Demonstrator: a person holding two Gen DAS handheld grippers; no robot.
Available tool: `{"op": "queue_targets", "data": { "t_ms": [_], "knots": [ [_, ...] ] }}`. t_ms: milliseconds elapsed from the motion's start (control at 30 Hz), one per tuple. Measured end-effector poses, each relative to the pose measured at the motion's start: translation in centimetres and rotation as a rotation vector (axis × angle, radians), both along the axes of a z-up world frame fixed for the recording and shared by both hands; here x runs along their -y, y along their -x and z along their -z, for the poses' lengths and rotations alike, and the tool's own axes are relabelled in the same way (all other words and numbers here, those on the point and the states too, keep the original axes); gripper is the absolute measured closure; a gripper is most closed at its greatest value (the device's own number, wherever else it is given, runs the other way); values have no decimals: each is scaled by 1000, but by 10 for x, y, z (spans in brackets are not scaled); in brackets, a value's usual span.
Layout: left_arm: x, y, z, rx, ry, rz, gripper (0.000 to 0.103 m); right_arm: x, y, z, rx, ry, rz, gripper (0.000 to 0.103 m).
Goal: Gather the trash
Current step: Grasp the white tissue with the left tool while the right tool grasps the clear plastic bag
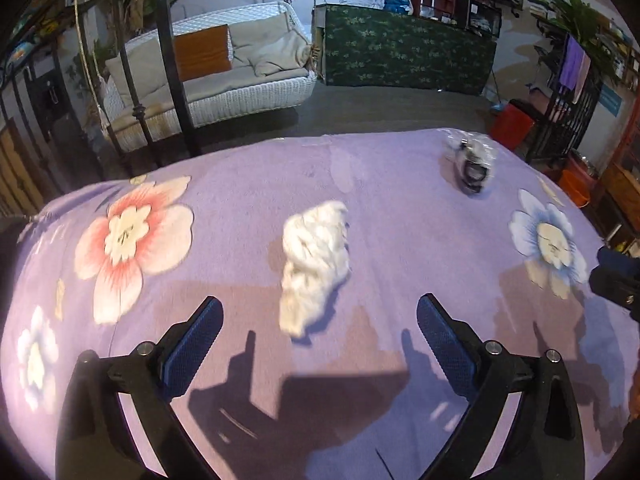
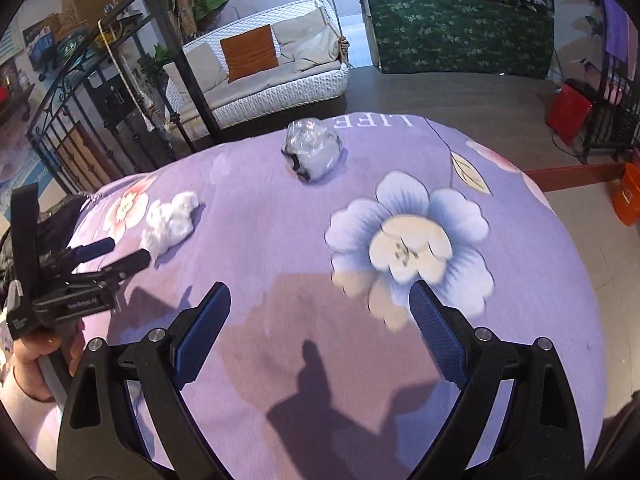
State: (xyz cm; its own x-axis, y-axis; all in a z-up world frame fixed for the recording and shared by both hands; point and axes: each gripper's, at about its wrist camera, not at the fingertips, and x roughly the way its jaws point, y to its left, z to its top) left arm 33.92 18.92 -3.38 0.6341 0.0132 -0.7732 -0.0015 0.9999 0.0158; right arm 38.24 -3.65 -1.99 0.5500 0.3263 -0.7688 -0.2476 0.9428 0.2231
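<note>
Trash, two pieces, on purple floral cloth point(image 1: 248, 208): crumpled white tissue point(image 1: 314, 266) at 12 o'clock of left gripper point(image 1: 320, 320), just beyond its fingertips; crushed clear plastic wrapper point(image 2: 314, 152) at 12 o'clock of right gripper point(image 2: 320, 312), well apart. Both grippers spread wide, holding nothing.

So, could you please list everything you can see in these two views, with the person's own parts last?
crumpled tissue: one, white, on the cloth just ahead of the left hand-held gripper
crushed plastic bottle: one, clear, near the cloth's far edge
floral cloth: one, purple, covering the table
swing sofa: one, white wicker, orange cushion, behind the table
counter: one, green patterned, back wall
left hand-held gripper: open, black with blue pads
right hand-held gripper: open, over bare cloth
hand: one, holding the left gripper
</note>
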Motion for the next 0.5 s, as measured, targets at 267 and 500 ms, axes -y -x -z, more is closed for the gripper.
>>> {"op": "queue_targets", "data": {
  "t_ms": [267,500],
  "knots": [
    [-1,-30,28,-99,-46,21,32,-40,-73,11,14,115,-12,13],
    [-16,-34,23,-93,-19,-9,60,-68,-114,22,35,205,-28,18]
  ]
}}
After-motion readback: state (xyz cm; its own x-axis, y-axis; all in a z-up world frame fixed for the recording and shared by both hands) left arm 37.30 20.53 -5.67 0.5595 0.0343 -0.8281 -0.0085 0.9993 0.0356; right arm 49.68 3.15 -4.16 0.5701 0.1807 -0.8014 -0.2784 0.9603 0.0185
